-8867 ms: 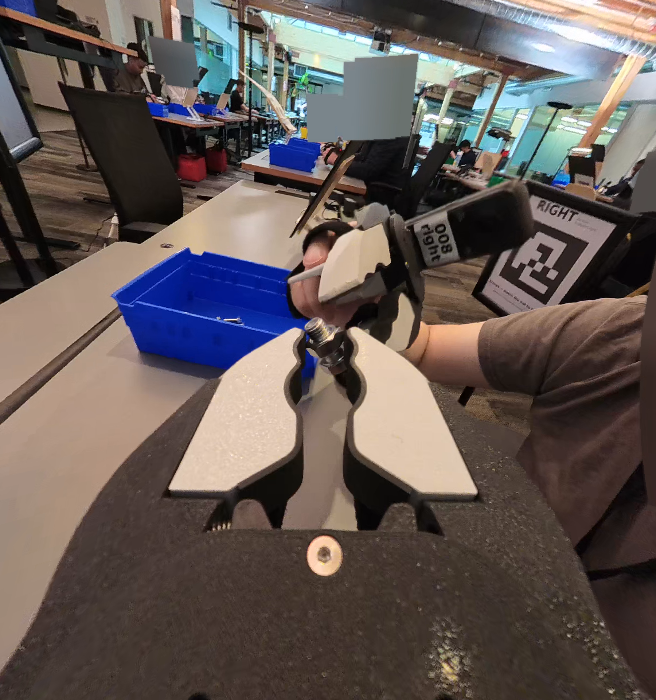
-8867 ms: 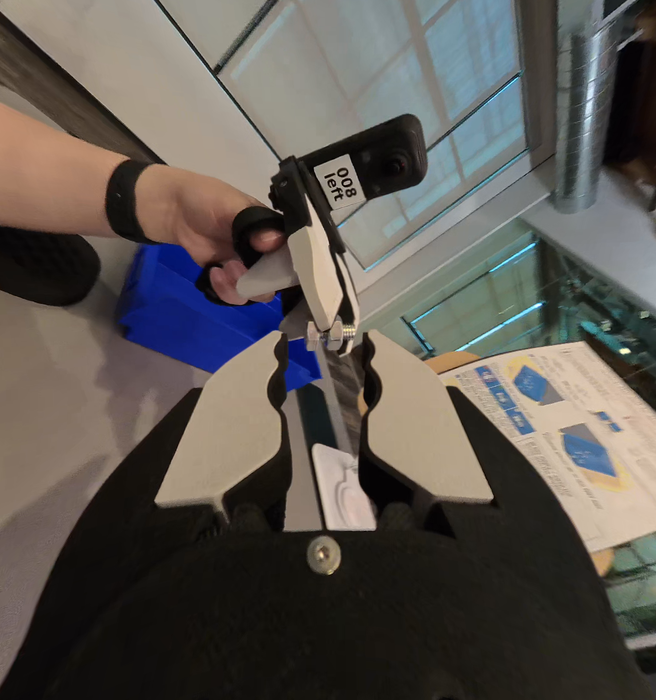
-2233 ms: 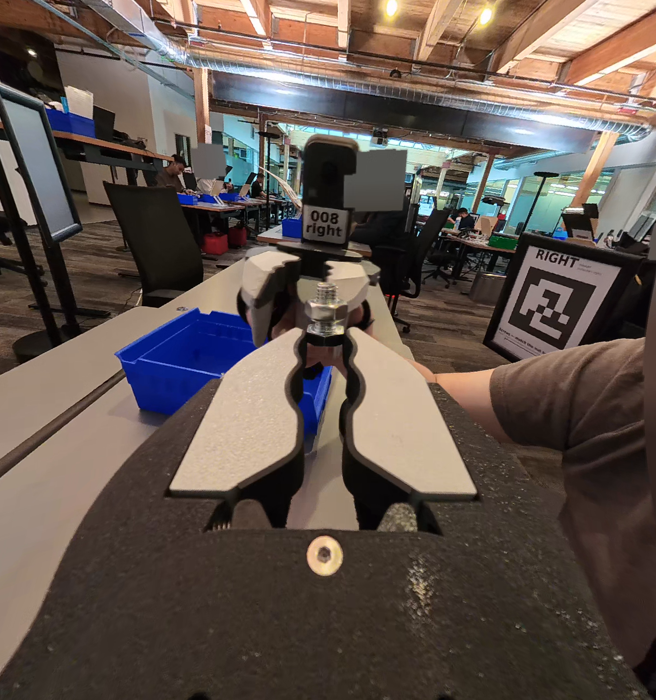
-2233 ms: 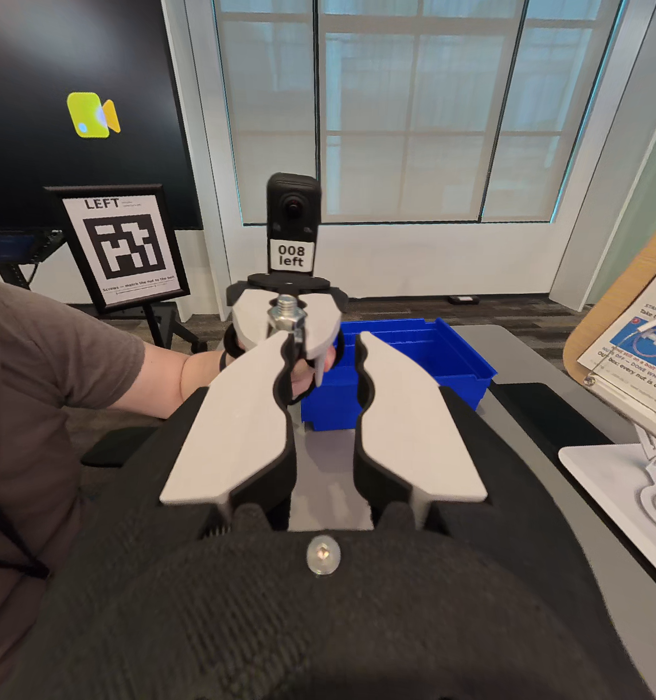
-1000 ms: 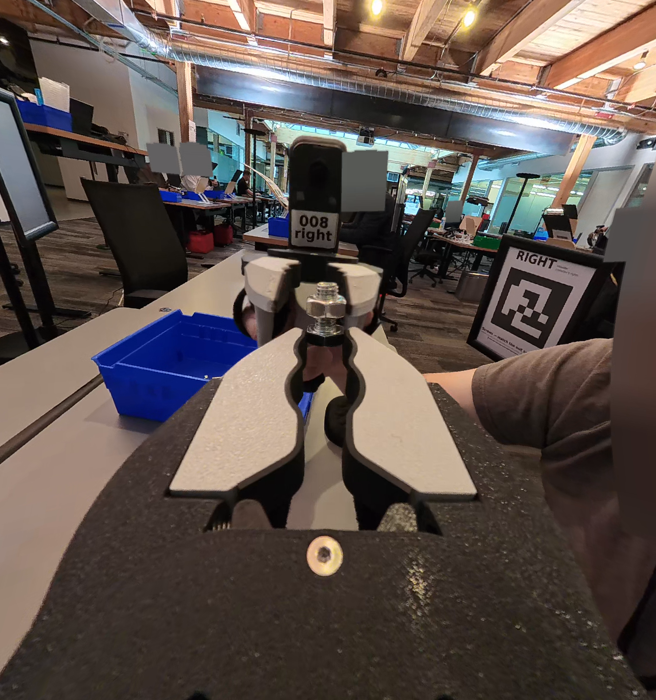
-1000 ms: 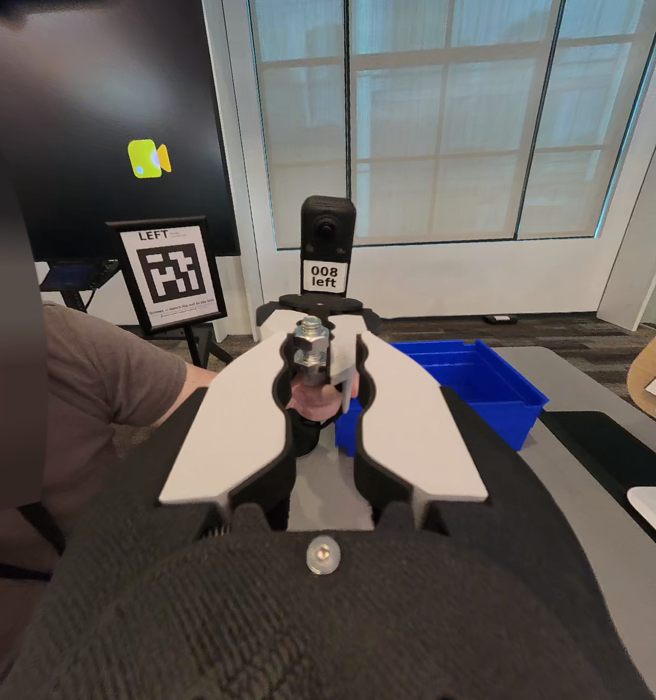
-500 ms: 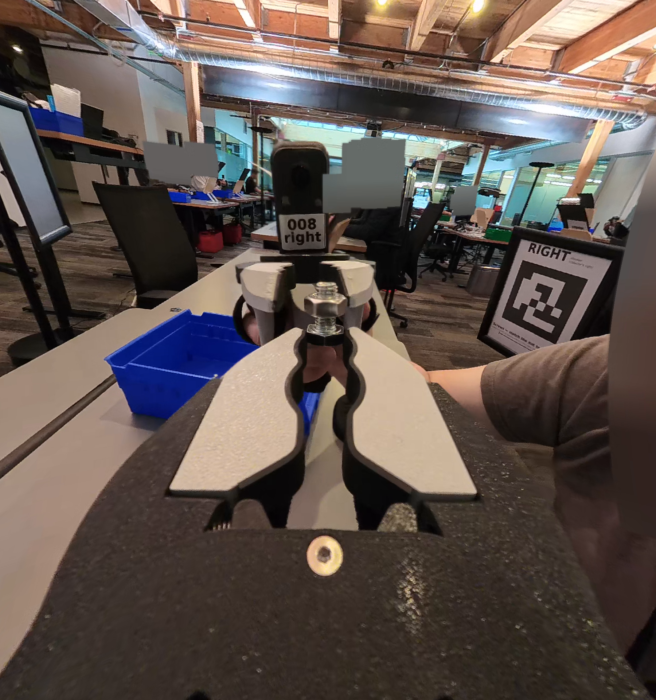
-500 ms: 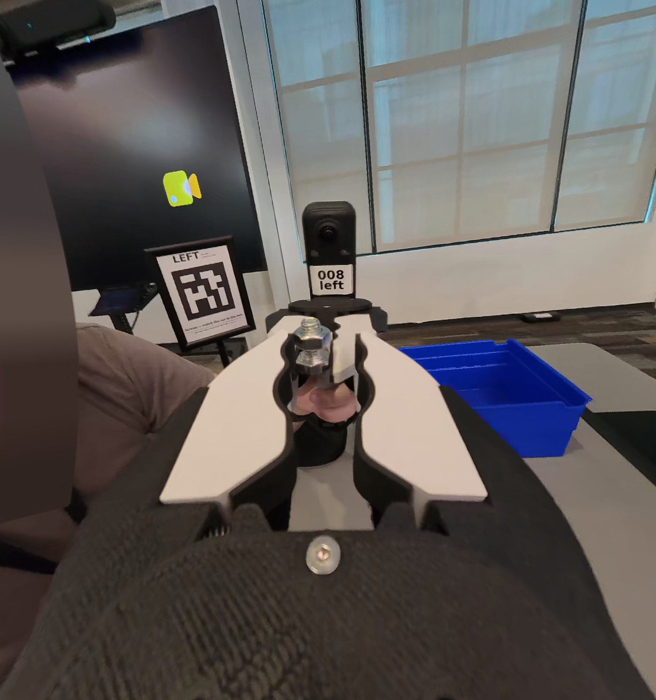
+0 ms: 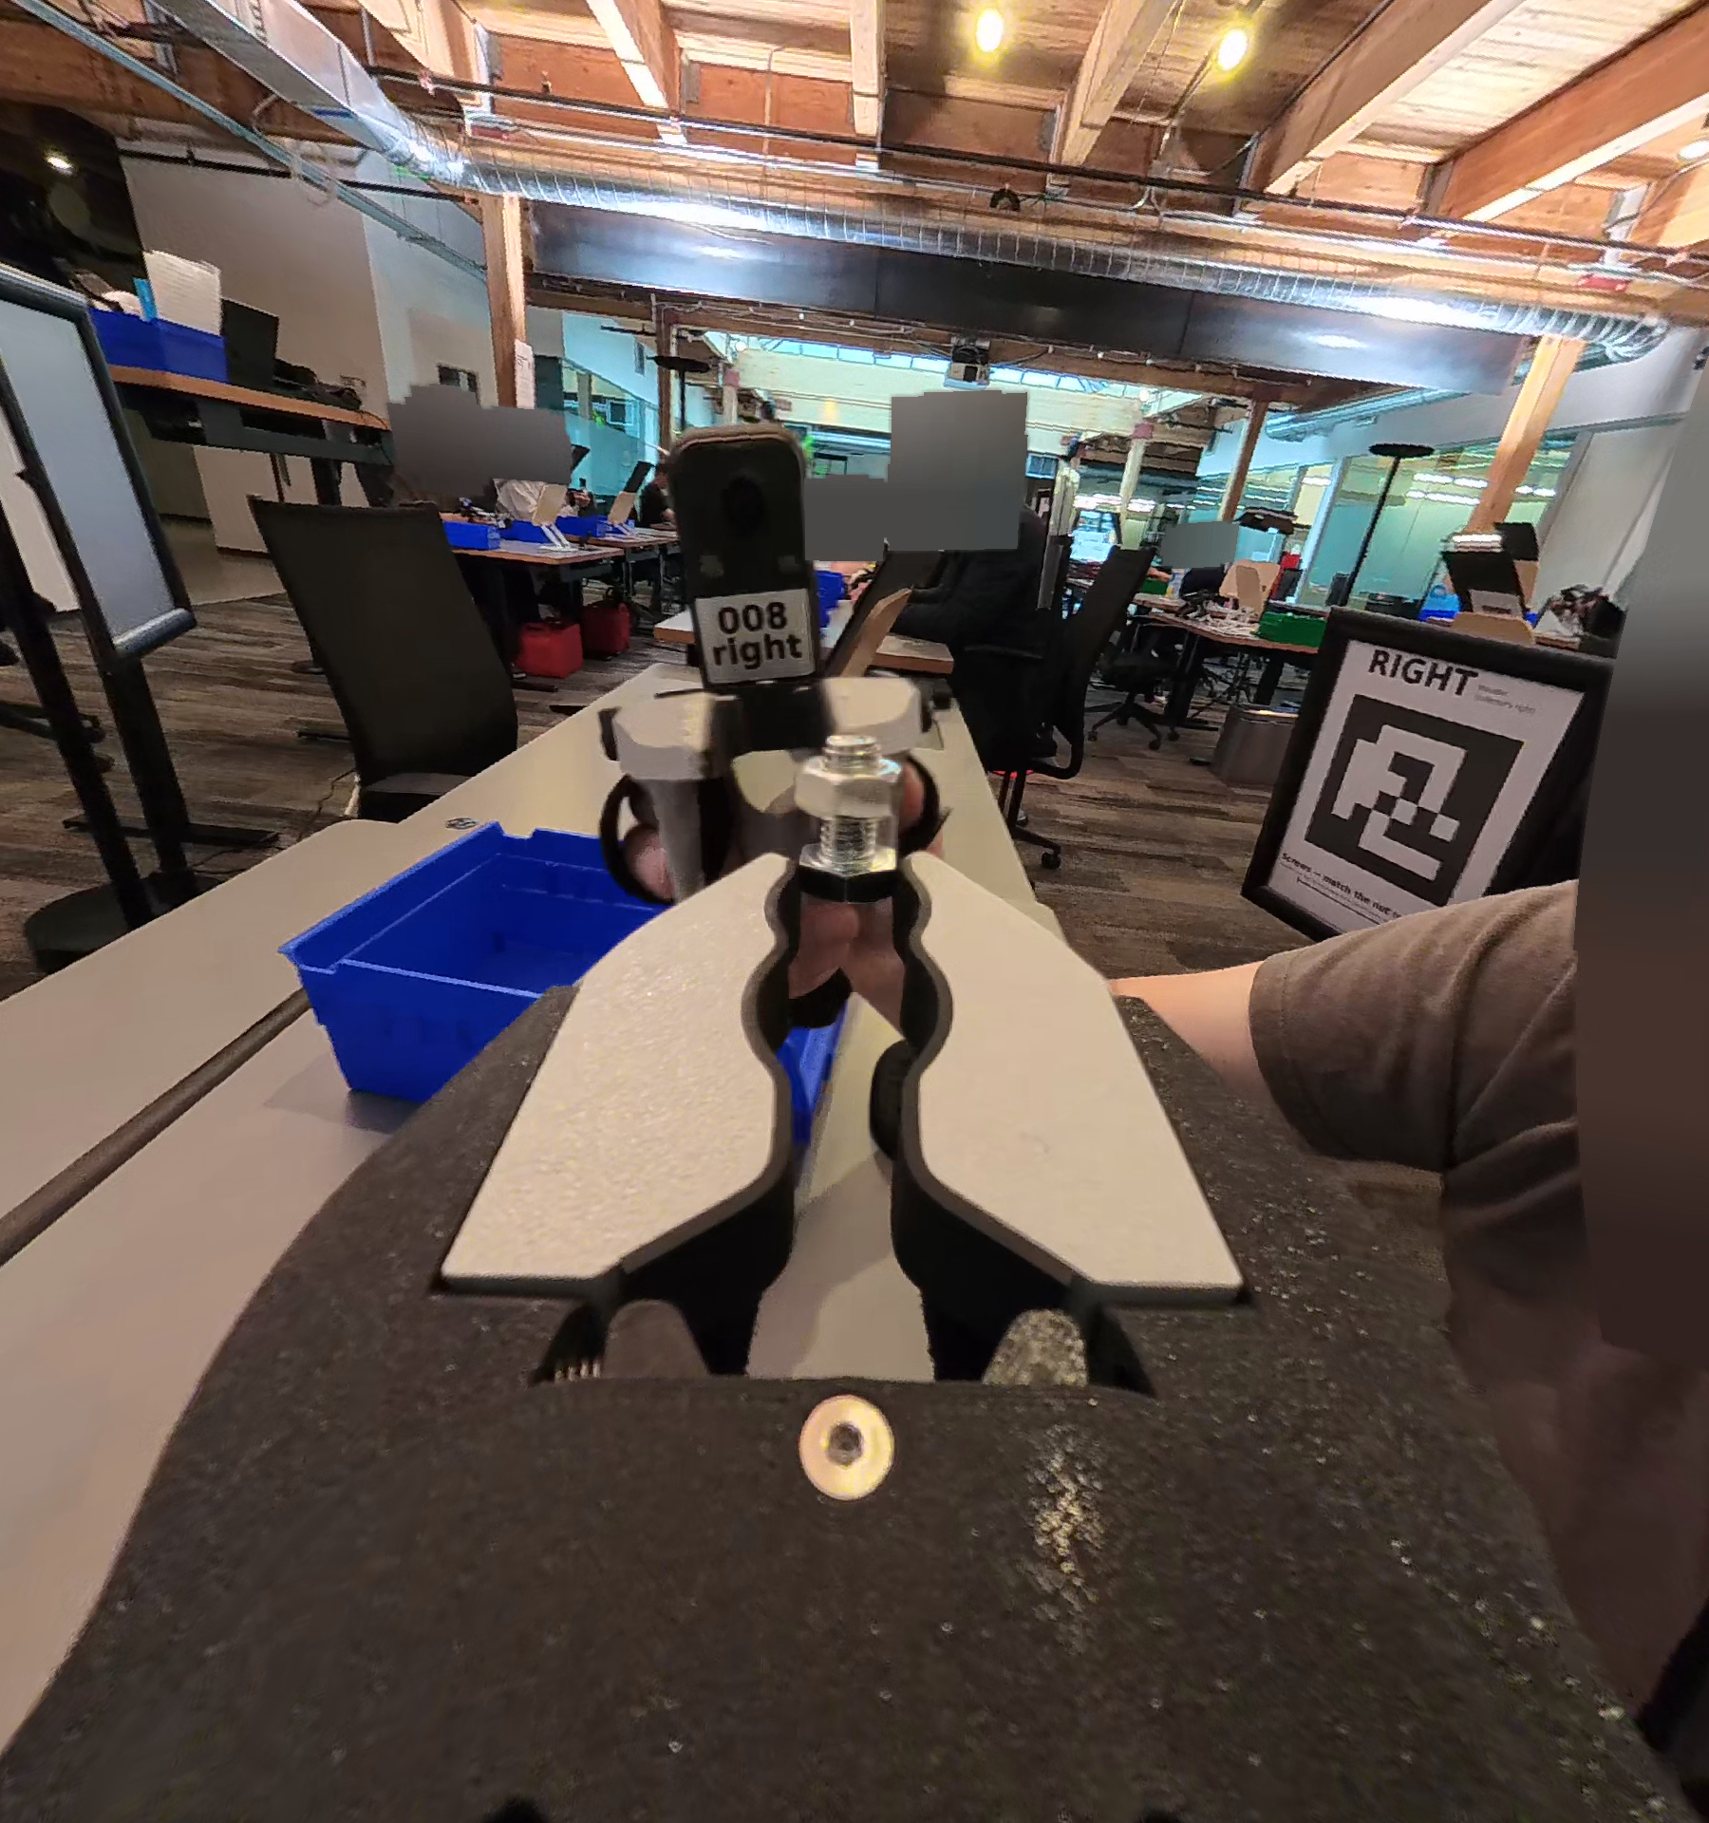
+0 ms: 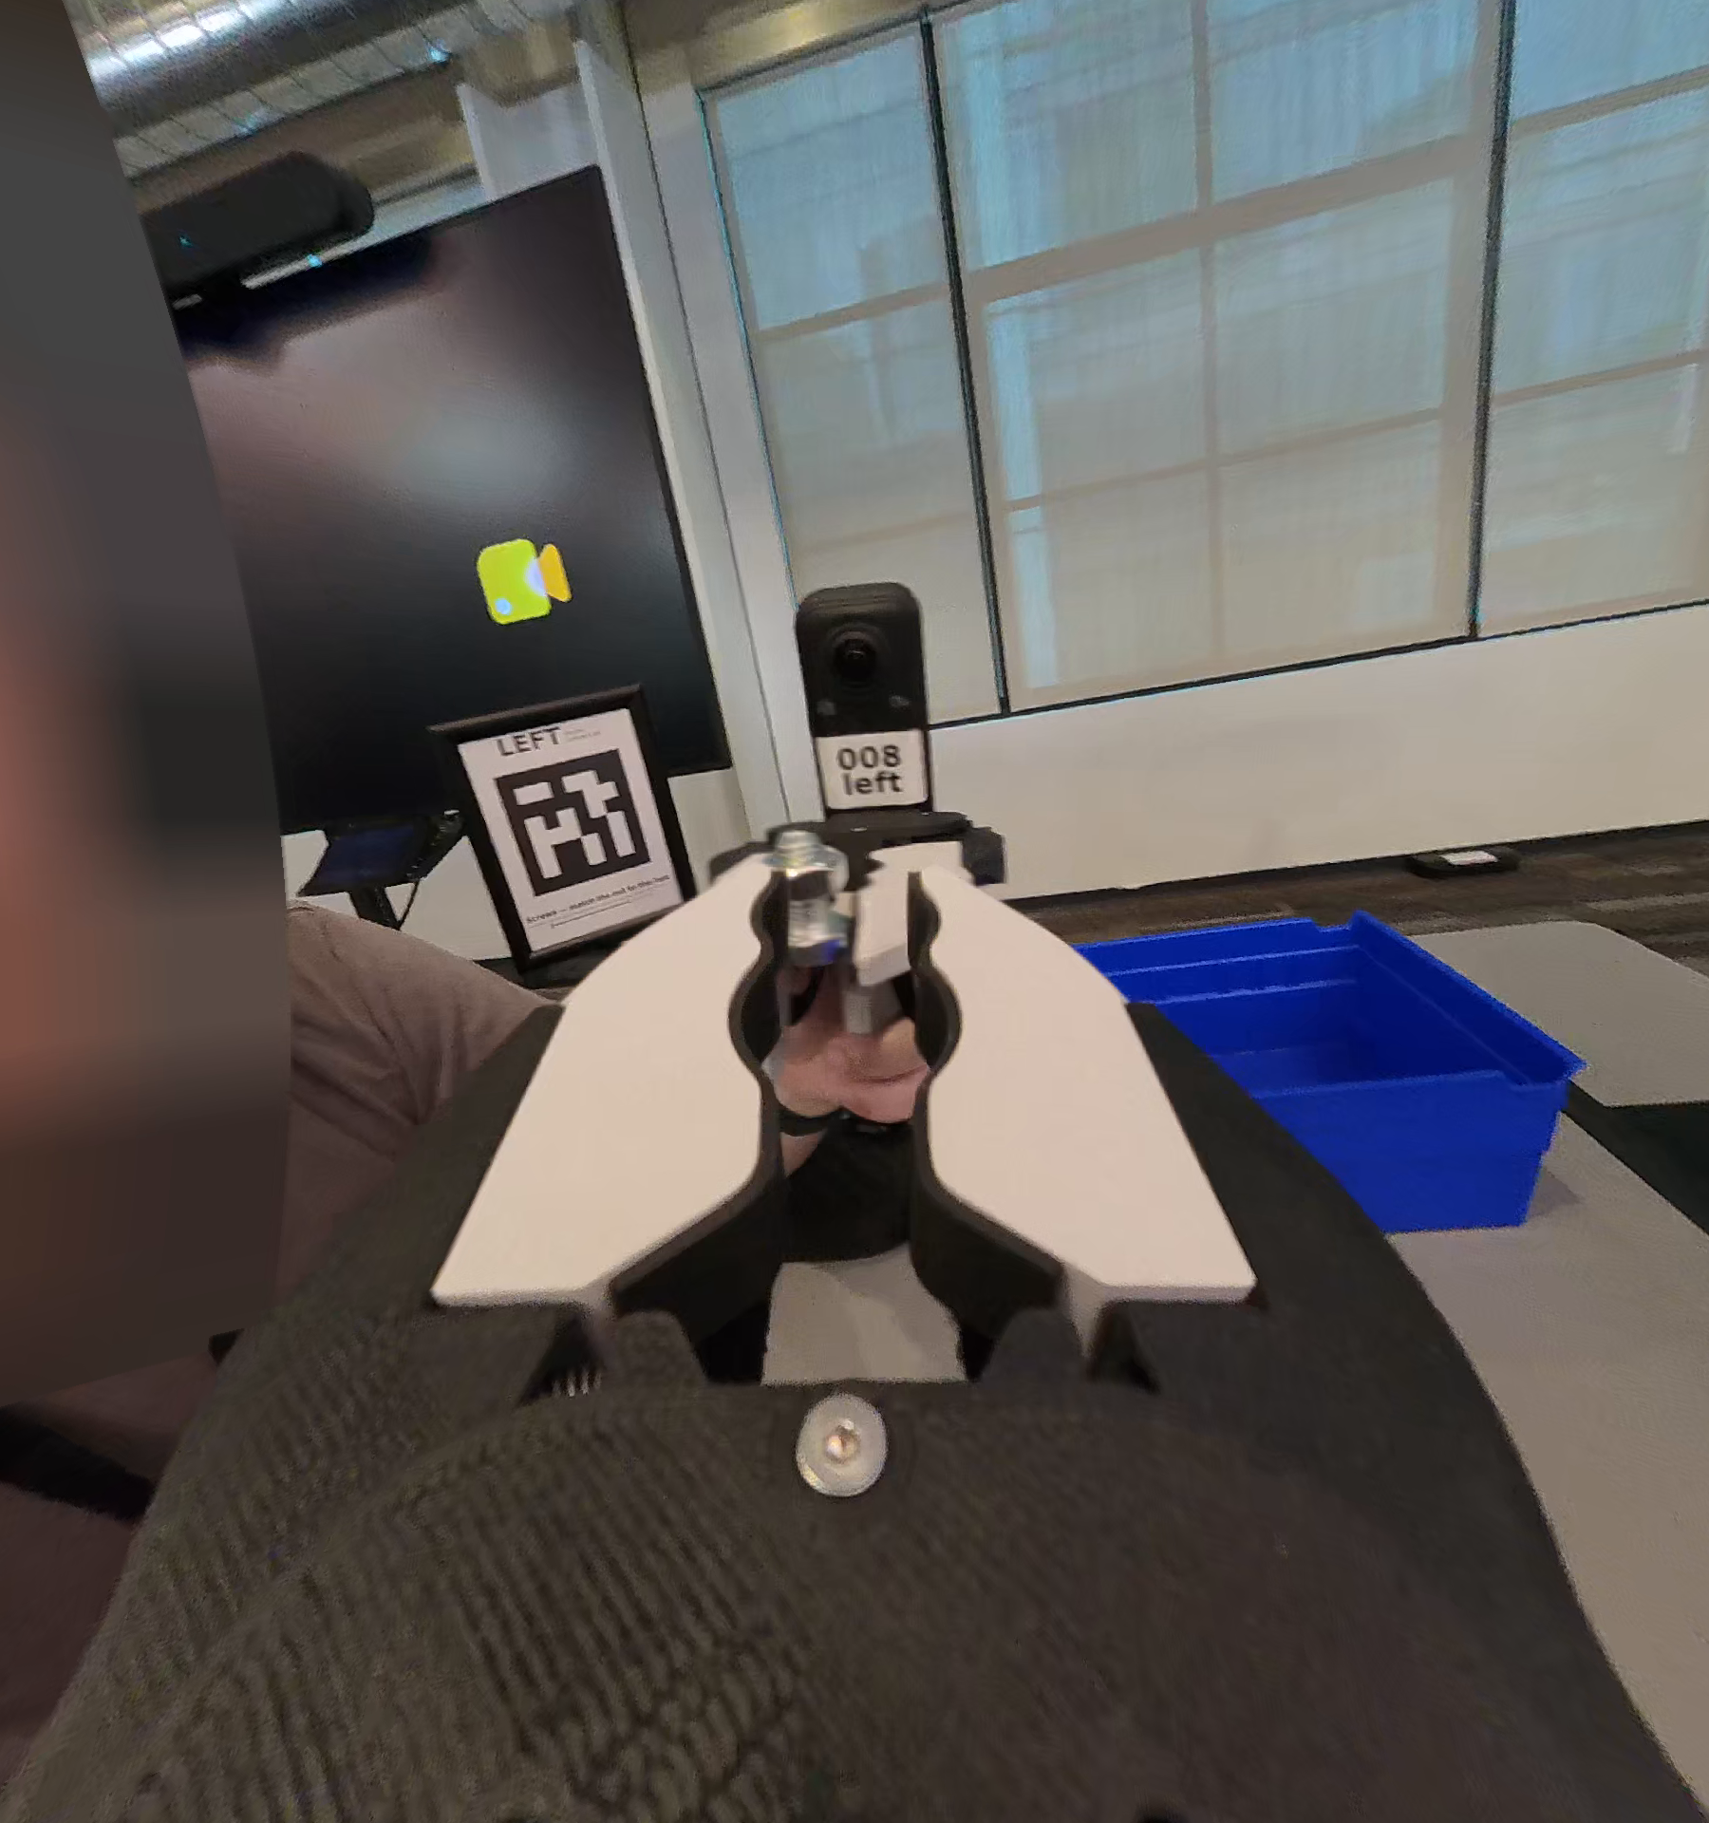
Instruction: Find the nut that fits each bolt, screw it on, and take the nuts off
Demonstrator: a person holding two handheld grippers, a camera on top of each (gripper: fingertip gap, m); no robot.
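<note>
**Bolt clamped in left jaws, right jaws off the nut**

L wrist view, left to right:
- Panel on floor stand (image 9: 71, 473) far left, black office chair (image 9: 387, 631) behind the bench (image 9: 91, 1332).
- Blue bin (image 9: 456, 947) sits on the bench, left of the tools. Can't make out any contents.
- Left gripper (image 9: 846, 883) at centre: jaws clenched on the hex head end of the bolt (image 9: 846, 838). Bolt is upright, threads showing above the tips.
- Nut (image 9: 846, 787) is on the bolt near the top, with a short stub of thread above it.
- Right gripper (image 9: 772, 735) faces in from the far side w/ jaws spread. One finger is left of the bolt and apart from it, the other sits behind the nut.
- Framed marker card (image 9: 1413, 779) at right, brown sleeve (image 9: 1403, 1036) at the right edge.

R wrist view, left to right:
- Sleeve again at left, then a dark screen (image 10: 436, 473) w/ a second framed marker card (image 10: 574, 819) below it.
- Right jaws are released, w/ a clear gap between the tips. Bolt and nut stand just beside the inner edge of the left-hand finger. Frame is blurred, so can't tell if they touch. Nothing is pinched.
- One pale finger of the left gripper shows in the gap, beside the bolt.
- Bin is on the bench to the right, windows (image 10: 1324, 345) behind it.
</note>
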